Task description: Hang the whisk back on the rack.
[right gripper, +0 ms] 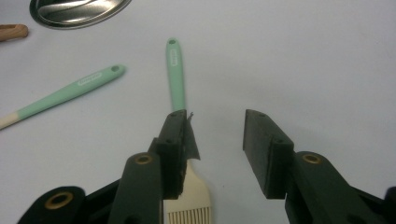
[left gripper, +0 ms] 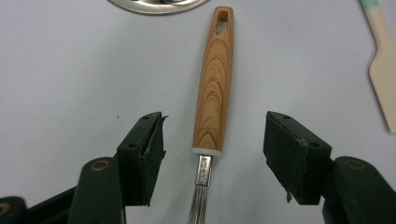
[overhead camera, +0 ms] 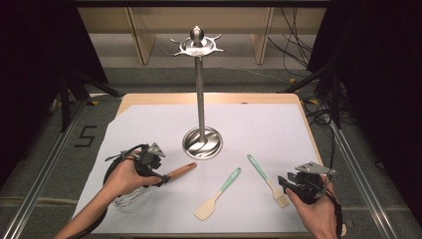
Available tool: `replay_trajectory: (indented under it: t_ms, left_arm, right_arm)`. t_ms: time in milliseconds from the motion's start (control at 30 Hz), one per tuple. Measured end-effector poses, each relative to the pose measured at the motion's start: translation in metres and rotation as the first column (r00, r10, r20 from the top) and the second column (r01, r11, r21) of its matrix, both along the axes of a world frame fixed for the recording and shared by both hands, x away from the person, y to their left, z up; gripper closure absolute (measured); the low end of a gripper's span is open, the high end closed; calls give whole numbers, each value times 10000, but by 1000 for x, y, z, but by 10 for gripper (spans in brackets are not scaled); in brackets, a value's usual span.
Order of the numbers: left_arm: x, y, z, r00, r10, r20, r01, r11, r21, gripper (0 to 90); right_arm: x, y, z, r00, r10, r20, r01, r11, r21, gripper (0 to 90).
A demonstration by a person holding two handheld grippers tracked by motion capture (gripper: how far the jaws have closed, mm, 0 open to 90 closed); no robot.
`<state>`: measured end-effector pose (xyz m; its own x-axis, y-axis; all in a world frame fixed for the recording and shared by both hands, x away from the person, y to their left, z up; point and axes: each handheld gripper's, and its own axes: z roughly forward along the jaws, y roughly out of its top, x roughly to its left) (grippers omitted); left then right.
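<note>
Whisk (overhead camera: 164, 178) with a wood-grain handle lies flat on the white sheet (overhead camera: 259, 129) at the near left of the table (overhead camera: 209, 98), its handle end pointing right and far toward the base of the metal stand (overhead camera: 202, 143), its wire loops toward the near left under the person's left hand (overhead camera: 124, 177). The left gripper (left gripper: 215, 144) hangs over the whisk where the handle meets the metal neck. Its jaws are spread wide, one on each side of the handle, and neither pad touches it; the whisk rests on the sheet between them, loose.

To the right of the whisk, near the middle of the near edge, lies a spatula (overhead camera: 219, 194) with a mint-green handle and a cream blade, the blade toward the near side. Just right of it lies a pastry brush (overhead camera: 267, 180) with the same mint handle, its bristles toward the near right. The two handles lean apart and do not touch.

The right gripper (right gripper: 217, 149) sits over the near right, held in the right hand (overhead camera: 318, 214). Its jaws are apart with nothing gripped between them; the brush head lies on the sheet partly under the left-hand jaw in the right gripper view, its handle running away to the far side.

The stand's round base sits at the middle of the sheet, its pole upright, with a hooked ring at the top.
</note>
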<state>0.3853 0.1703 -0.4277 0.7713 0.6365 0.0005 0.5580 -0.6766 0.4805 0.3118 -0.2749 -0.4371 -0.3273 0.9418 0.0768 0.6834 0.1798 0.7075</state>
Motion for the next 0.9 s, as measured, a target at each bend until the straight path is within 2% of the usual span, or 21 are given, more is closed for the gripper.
replay_trajectory:
  t_ms: [33, 67, 100, 133, 167, 200, 233, 267, 367, 500, 533, 567, 600, 633, 667, 700, 733, 767, 800, 833, 900]
  left_arm:
    - [3, -2, -1, 9999, -77, -72, 78, 9999, 126, 388]
    - [5, -5, -1, 9994, -176, -283, 181, 9996, 206, 396]
    - [7, -8, -2, 9990, -195, -408, 210, 9992, 351, 405]
    - [10, -9, -2, 9971, -473, -589, 510, 9968, 624, 418]
    - [13, -12, -3, 9960, -553, -703, 605, 9955, 733, 430]
    - [17, -17, -4, 9931, -655, -968, 747, 9927, 949, 448]
    - [17, -17, -4, 9931, -655, -968, 747, 9927, 949, 455]
    - [17, -19, -6, 9924, -561, -1096, 664, 9935, 927, 455]
    - [22, -25, -7, 9887, -733, -1306, 880, 9899, 1110, 464]
    - [29, -31, -9, 9841, -962, -1494, 1167, 9839, 1350, 471]
    - [31, -33, -10, 9830, -981, -1551, 1194, 9836, 1350, 474]
    - [34, -35, -11, 9809, -1027, -1653, 1269, 9815, 1436, 476]
    - [34, -35, -11, 9809, -1027, -1653, 1269, 9815, 1436, 478]
    - [35, -36, -11, 9790, -1118, -1703, 1378, 9791, 1494, 479]
    - [36, -37, -12, 9780, -1128, -1754, 1397, 9788, 1497, 479]
    - [39, -38, -13, 9769, -1153, -1801, 1447, 9765, 1595, 482]
    - [39, -38, -13, 9769, -1153, -1801, 1447, 9765, 1595, 485]
    - [40, -39, -13, 9762, -1196, -1809, 1507, 9740, 1693, 490]
    - [41, -39, -14, 9758, -1147, -1861, 1480, 9731, 1763, 493]
    - [43, -40, -16, 9710, -1271, -2023, 1675, 9659, 1972, 494]
    - [44, -41, -18, 9684, -1335, -2106, 1769, 9630, 2032, 501]
  right_arm:
    - [2, -1, -1, 9999, 68, 115, -68, 10000, -50, 607]
    - [2, 0, -1, 9999, -40, -103, 41, 10000, 91, 608]
    - [3, -1, -2, 10000, -6, -28, 6, 9999, 148, 610]
    - [4, -1, -2, 9998, -23, -203, 25, 9999, 105, 614]
    - [6, -3, -4, 9997, 232, 106, -230, 9996, -191, 616]
    - [6, -4, -3, 9993, 362, 89, -359, 9988, -335, 620]
    - [6, -4, -3, 9993, 362, 89, -359, 9988, -335, 620]
    - [4, -1, -2, 9997, 122, -223, -121, 9999, 37, 621]
    - [1, 0, -1, 9993, -30, -379, 36, 9998, 173, 624]
    - [-1, -2, -1, 9995, 100, -299, -101, 9999, -37, 625]
    - [-1, -4, -1, 9994, 340, -103, -343, 9990, -300, 625]
    - [-4, -1, 0, 9997, -4, -240, 4, 10000, -7, 625]
    - [-4, -1, 0, 9997, -4, -240, 4, 10000, -7, 625]
    - [-5, -4, 0, 9997, 214, -73, -217, 9989, -408, 625]
    - [-5, -4, 0, 9997, 214, -73, -217, 9989, -408, 625]
    - [-7, -1, 0, 9998, 58, -201, -57, 9999, 92, 624]
    - [-7, -1, 0, 9998, 58, -201, -57, 9999, 92, 624]
    - [-8, -3, 0, 9998, 9, -221, -14, 9998, -212, 624]
    - [-8, -4, 0, 9998, 48, -190, -53, 9997, -248, 624]
    - [-7, -3, 0, 9998, 4, -200, -7, 9999, -142, 624]
    - [-7, -5, 1, 9999, 13, -102, -17, 9993, -380, 624]
